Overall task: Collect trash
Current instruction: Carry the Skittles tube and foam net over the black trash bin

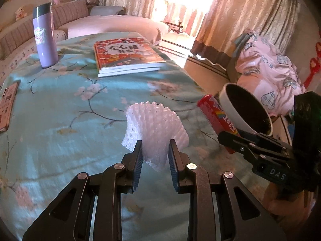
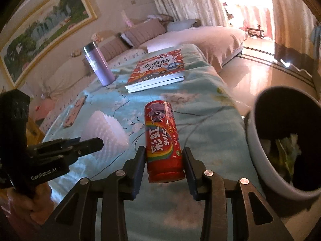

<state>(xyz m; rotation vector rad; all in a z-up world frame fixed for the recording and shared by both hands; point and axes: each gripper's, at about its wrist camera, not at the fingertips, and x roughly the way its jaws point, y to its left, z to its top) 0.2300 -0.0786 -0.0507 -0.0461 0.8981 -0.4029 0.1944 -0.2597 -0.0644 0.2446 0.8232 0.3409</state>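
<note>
1. Both pieces of trash are picked up but not yet binned: the bin, with some waste already inside, stands off the bed's right edge.
2. The left tongs pinch the white foam net, held above the bed near its right edge.
3. The right tongs pinch the red Skittles tube between both pads, close beside the bin.
4. What remains, I judge, is dropping both in.

right gripper jaws clamp red skittles can over bed, beside bin.
</note>
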